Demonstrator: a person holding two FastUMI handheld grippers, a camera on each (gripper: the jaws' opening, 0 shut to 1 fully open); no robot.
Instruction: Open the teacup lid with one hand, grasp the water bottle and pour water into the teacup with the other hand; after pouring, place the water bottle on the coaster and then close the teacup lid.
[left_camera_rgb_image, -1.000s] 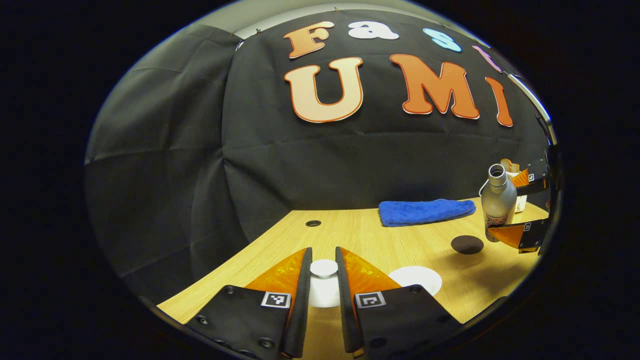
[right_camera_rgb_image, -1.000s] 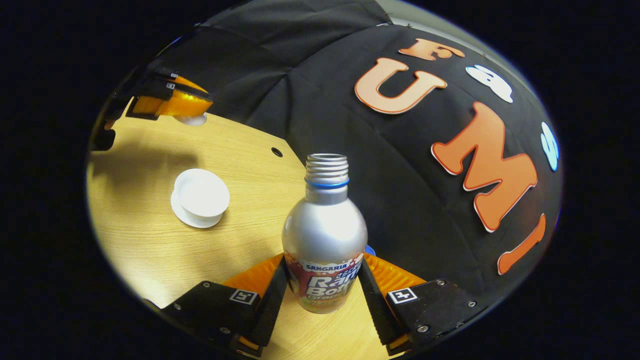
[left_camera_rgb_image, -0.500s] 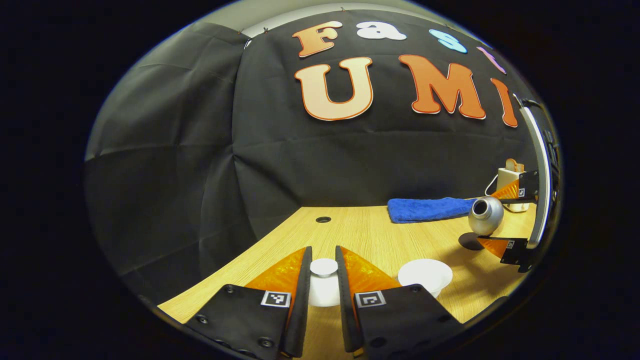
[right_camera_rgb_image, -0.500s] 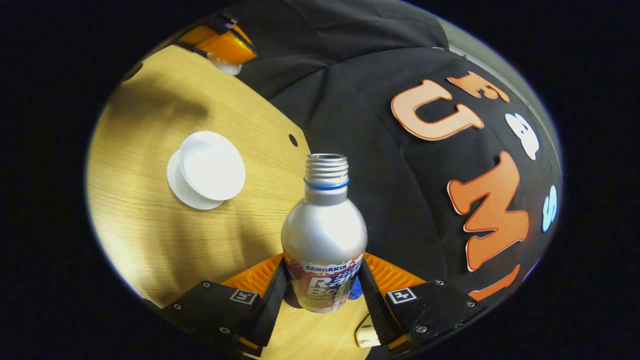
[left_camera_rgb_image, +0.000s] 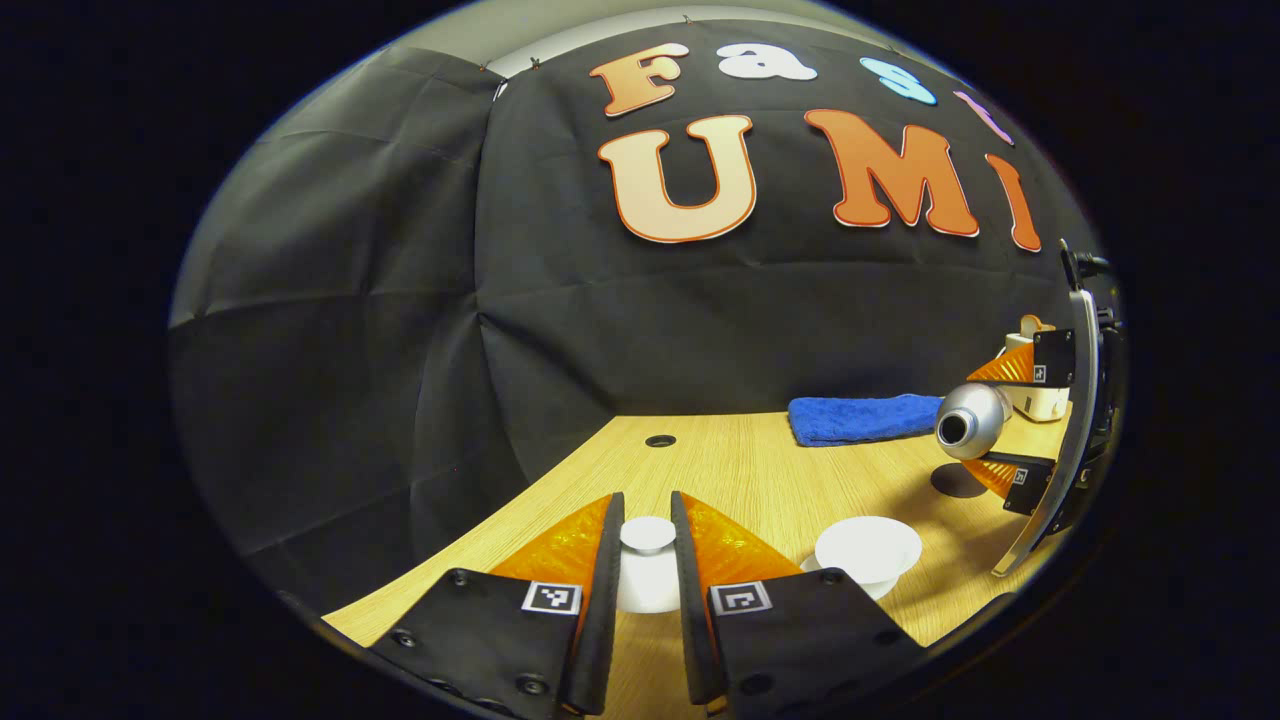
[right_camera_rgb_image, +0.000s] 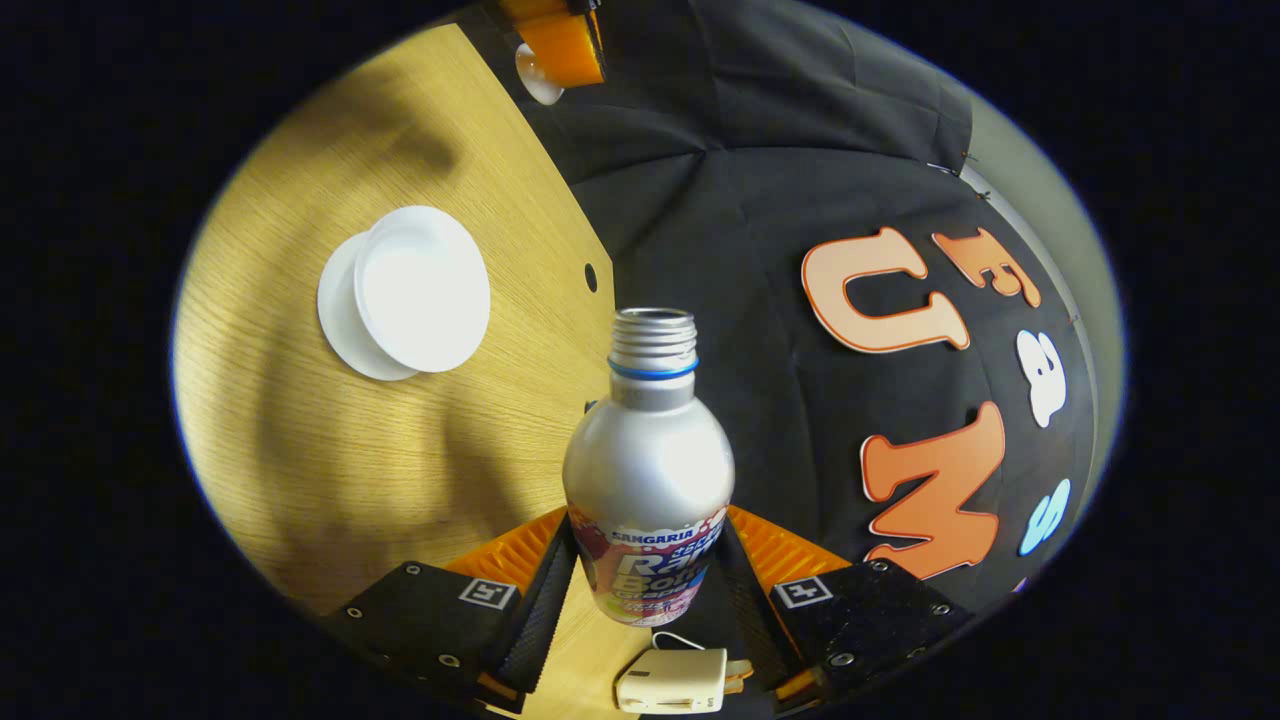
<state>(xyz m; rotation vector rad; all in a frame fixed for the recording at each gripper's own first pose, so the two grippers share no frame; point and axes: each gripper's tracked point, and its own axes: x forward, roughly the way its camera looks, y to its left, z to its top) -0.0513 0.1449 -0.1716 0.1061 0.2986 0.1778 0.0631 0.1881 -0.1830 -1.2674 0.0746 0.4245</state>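
My left gripper (left_camera_rgb_image: 647, 512) is shut on the knob of the white teacup lid (left_camera_rgb_image: 647, 548), held above the table's near edge. The open white teacup (left_camera_rgb_image: 867, 548) stands on its saucer just to the right of it. Further right, the silver water bottle (left_camera_rgb_image: 972, 421) is tipped over, its uncapped mouth turned toward the cup. In the right gripper view my right gripper (right_camera_rgb_image: 648, 535) is shut on the bottle (right_camera_rgb_image: 648, 462) at its label. The teacup (right_camera_rgb_image: 422, 290) and saucer (right_camera_rgb_image: 336, 312) lie up and left of the bottle's mouth. A dark round coaster (left_camera_rgb_image: 955, 482) lies under the bottle.
A folded blue towel (left_camera_rgb_image: 862, 418) lies at the back of the wooden table (left_camera_rgb_image: 740, 470). A small cream box (right_camera_rgb_image: 672, 682) sits by the right gripper. A cable hole (left_camera_rgb_image: 660, 440) is in the tabletop near the wall. The left gripper (right_camera_rgb_image: 558, 38) with the lid hangs at the top.
The right gripper has rolled and tipped the bottle from upright to nearly level, bringing its mouth toward the teacup. The left gripper keeps the lid held, almost still.
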